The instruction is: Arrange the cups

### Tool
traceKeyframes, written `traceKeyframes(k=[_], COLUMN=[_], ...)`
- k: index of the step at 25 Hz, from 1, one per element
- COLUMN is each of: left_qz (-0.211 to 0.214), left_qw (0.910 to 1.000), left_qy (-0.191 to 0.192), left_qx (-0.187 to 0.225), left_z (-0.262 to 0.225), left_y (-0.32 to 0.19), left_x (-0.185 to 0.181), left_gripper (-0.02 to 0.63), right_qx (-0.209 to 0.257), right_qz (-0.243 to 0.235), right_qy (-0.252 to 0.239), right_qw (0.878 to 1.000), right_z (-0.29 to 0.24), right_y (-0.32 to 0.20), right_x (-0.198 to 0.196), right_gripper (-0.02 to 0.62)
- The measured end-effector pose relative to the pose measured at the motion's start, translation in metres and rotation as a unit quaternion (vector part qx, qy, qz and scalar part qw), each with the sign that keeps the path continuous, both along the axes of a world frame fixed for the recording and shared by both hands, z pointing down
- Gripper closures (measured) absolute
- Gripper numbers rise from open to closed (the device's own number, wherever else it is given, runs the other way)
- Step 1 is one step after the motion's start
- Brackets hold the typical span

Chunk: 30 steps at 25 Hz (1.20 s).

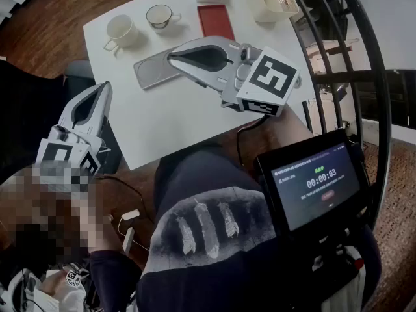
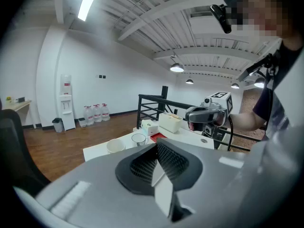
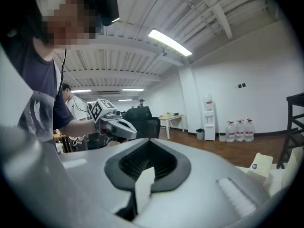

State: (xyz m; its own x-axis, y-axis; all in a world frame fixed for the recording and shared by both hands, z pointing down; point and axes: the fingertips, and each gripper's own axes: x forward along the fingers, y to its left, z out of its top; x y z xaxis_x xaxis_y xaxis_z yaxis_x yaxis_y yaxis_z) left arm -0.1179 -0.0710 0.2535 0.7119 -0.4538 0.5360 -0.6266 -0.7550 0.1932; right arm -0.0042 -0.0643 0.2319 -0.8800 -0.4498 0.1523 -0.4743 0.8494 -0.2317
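Pale cup [image 1: 120,30], dark-rimmed cup [image 1: 159,15]: judged light, rigid, slick, breakable; grip at rim wall or handle. Left gripper [image 1: 102,91], right gripper [image 1: 177,57]: jaws together, empty.

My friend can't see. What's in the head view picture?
A white cup and a dark-rimmed cup sit untouched at the far corner of a white table. The right gripper, shut, hangs over a grey tray; the left gripper, shut, is beside the table's left edge.
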Motion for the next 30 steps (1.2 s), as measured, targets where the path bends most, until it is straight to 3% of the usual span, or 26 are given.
traceKeyframes(k=[3, 7, 11, 13, 16, 17, 18, 19, 23, 30], left_qz=[0.007, 0.011, 0.002, 0.015, 0.031, 0.029, 0.029, 0.031, 0.049, 0.084], left_qw=[0.9998, 0.9956, 0.9805, 0.9739, 0.9735, 0.9739, 0.9741, 0.9743, 0.9738, 0.9644], left_qy=[-0.019, -0.091, -0.192, -0.223, -0.225, -0.224, -0.224, -0.223, -0.222, -0.248], left_qx=[0.001, 0.019, 0.04, 0.037, 0.025, 0.022, 0.017, 0.014, 0.003, -0.037], left_z=[0.014, 0.03, 0.038, 0.045, 0.051, 0.053, 0.056, 0.06, 0.085, 0.14], left_y=[-0.013, -0.018, -0.02, -0.014, -0.01, -0.011, -0.013, -0.014, -0.016, -0.019], left_x=[-0.002, -0.023, -0.062, -0.073, -0.08, -0.082, -0.082, -0.081, -0.072, -0.067], left_gripper=[0.591, 0.591, 0.589, 0.589, 0.588, 0.556, 0.446, 0.425, 0.402, 0.402], right_qx=[-0.004, -0.012, -0.001, -0.003, -0.007, -0.008, -0.009, -0.008, -0.005, -0.007], right_qz=[0.001, 0.003, -0.015, -0.028, -0.051, -0.055, -0.057, -0.057, -0.057, -0.057], right_qy=[0.019, 0.01, 0.011, 0.017, 0.02, 0.019, 0.02, 0.024, 0.049, 0.073], right_qw=[1.0, 1.0, 1.0, 0.999, 0.998, 0.998, 0.998, 0.998, 0.997, 0.996], right_z=[0.006, 0.007, 0.004, 0.005, 0.0, -0.001, -0.001, 0.0, 0.006, 0.012], right_y=[-0.005, -0.003, 0.001, 0.006, 0.009, 0.009, 0.009, 0.009, 0.007, 0.008], right_x=[0.004, 0.004, 0.0, 0.001, -0.003, -0.004, -0.004, -0.003, 0.002, 0.004], right_gripper=[0.591, 0.591, 0.591, 0.591, 0.591, 0.591, 0.591, 0.591, 0.591, 0.591])
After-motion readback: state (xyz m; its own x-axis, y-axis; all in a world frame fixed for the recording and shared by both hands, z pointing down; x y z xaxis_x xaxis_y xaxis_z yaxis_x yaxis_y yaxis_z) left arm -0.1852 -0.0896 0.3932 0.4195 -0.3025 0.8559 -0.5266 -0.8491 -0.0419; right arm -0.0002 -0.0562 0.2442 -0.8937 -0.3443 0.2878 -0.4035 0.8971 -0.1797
